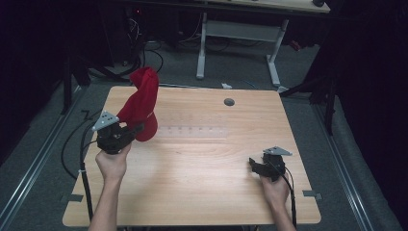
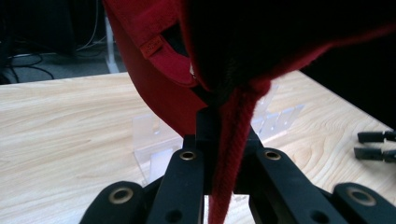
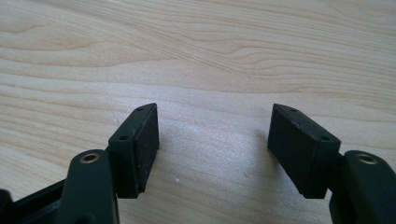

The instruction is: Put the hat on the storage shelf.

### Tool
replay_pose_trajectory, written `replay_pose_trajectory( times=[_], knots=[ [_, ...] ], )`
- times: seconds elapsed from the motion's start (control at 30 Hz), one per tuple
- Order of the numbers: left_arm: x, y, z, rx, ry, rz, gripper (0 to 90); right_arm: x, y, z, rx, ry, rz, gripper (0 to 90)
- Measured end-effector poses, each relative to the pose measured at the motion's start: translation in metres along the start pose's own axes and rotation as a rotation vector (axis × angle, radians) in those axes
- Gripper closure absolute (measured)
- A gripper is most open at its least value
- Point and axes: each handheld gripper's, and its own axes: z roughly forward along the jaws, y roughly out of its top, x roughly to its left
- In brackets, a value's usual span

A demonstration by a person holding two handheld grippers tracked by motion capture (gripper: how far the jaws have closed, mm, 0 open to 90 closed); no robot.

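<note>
Holding a red cap [image 1: 141, 103] up off the table [image 1: 202, 163] at its far left, the left gripper [image 1: 136, 129] has its jaws clamped tight on the cap's edge; right gripper [image 1: 252, 162] sits low at the near right, jaws wide apart, nothing between them.

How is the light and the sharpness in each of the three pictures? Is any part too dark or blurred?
High view: bright glare patch mid table, surroundings nearly black, red cap well lit. Left gripper view: the cap hangs so close that its upper right side turns to black shadow; the left gripper is soft. Right gripper view: even light, sharp wood grain, right gripper casts faint shadows.
</note>
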Motion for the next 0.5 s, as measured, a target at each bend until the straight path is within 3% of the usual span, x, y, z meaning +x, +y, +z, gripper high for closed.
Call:
replay_pose_trajectory(
  times=[0.1, 0.2, 0.33, 0.5],
  knots=[
    [0.002, 0.0, 0.003, -0.003, -0.002, 0.002, 85.5, 0.0, 0.0, 0.0, 0.0, 0.0, 0.0, 34.1],
    [0.009, -0.001, 0.015, 0.008, 0.036, 0.006, 85.5, 0.0, 0.0, 0.0, 0.001, 0.003, -0.001, 33.7],
    [0.011, -0.003, 0.023, -0.013, 0.017, -0.02, 85.5, 0.0, 0.0, 0.0, 0.001, 0.003, -0.003, 33.8],
    [0.012, -0.005, 0.04, 0.018, 0.031, 0.031, 85.5, 0.0, 0.0, 0.0, 0.001, 0.003, -0.003, 33.8]
  ],
)
